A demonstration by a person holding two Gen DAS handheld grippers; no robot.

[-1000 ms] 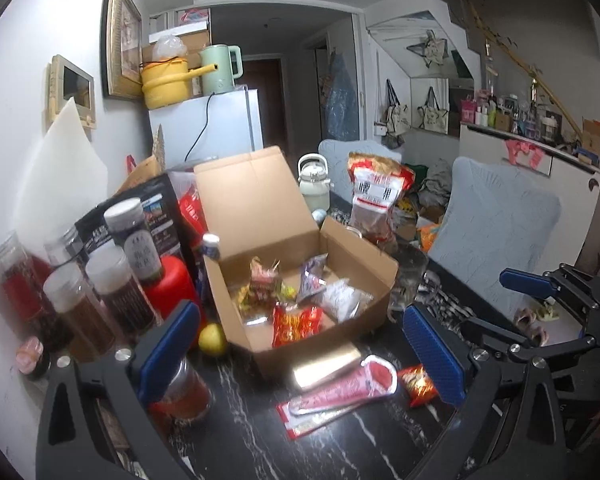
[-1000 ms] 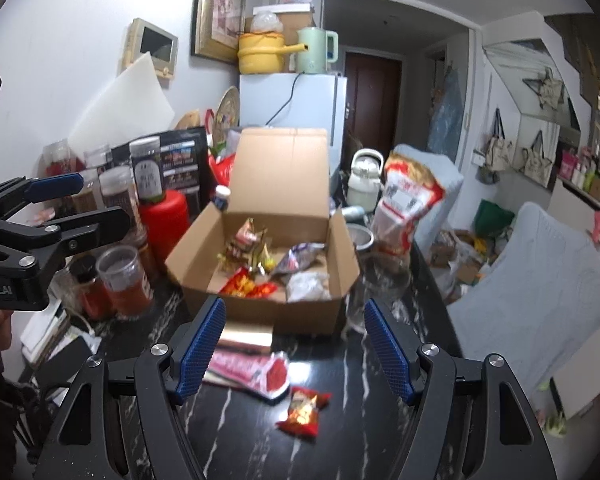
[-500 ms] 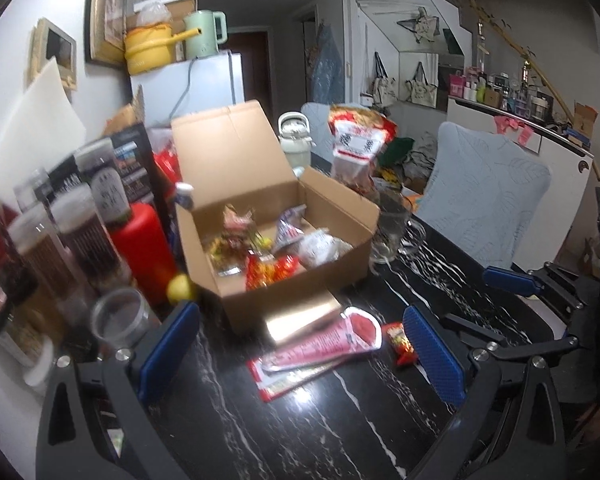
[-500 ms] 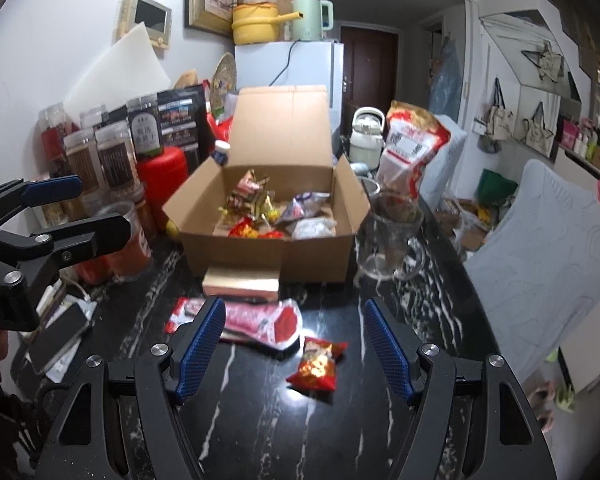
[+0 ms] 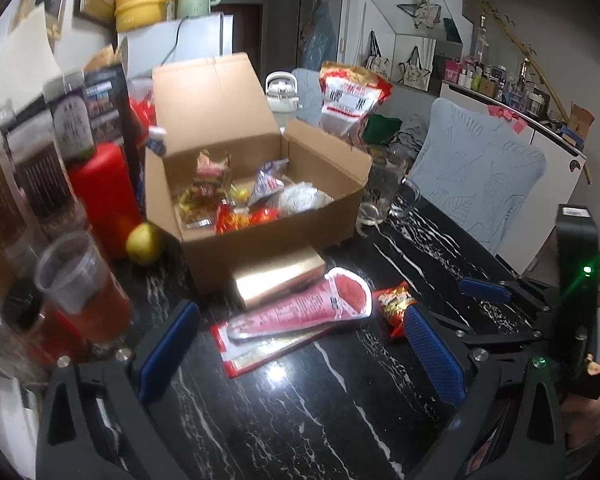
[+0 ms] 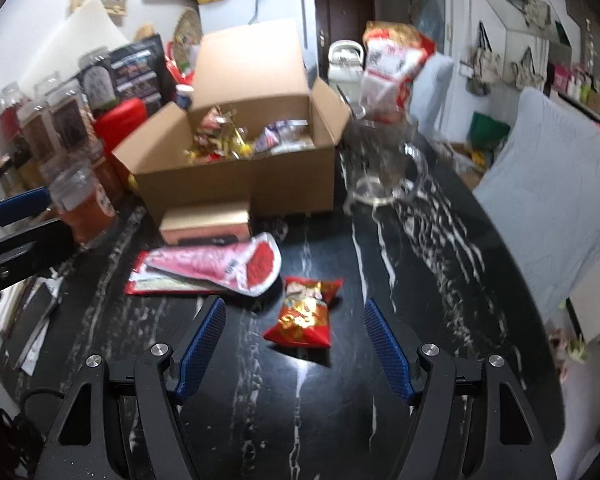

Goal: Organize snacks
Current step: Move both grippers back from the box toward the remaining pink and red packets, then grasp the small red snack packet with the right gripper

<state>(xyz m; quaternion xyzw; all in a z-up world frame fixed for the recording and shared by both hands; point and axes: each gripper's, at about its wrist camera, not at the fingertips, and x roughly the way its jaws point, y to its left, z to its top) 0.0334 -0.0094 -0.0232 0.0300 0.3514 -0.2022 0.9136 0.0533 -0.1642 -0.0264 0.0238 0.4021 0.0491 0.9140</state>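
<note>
The right gripper (image 6: pixel 294 350) is closest to the work. Its two blue fingers (image 6: pixel 202 346) are wide apart and hold nothing. Right in front of the gap, just a bit past the fingertips, lies a small red snack bag (image 6: pixel 305 312) on the black table (image 6: pixel 440 320). The bag is not touching either finger. Its long side points away from the gripper, toward the box, and leans a little to the right. So the fingers stand on each side of the bag's narrow width, which looks like a good way to pinch it.

The left gripper (image 5: pixel 300 354) is also wide apart and holds nothing. In its view the small red snack bag (image 5: pixel 394 302) sits off to the right, beside the right fingertip, not in the middle of the gap. The right gripper is the nearer and better lined-up one for this bag.

A little farther lies a long pink packet (image 6: pixel 216 264) on top of a flat red packet, to the left of the small bag. Behind those sits a gold box (image 6: pixel 206 222), touching the front wall of the open cardboard box (image 6: pixel 236 184). The cardboard box already has many snacks inside. The small bag probably goes there next.
</note>
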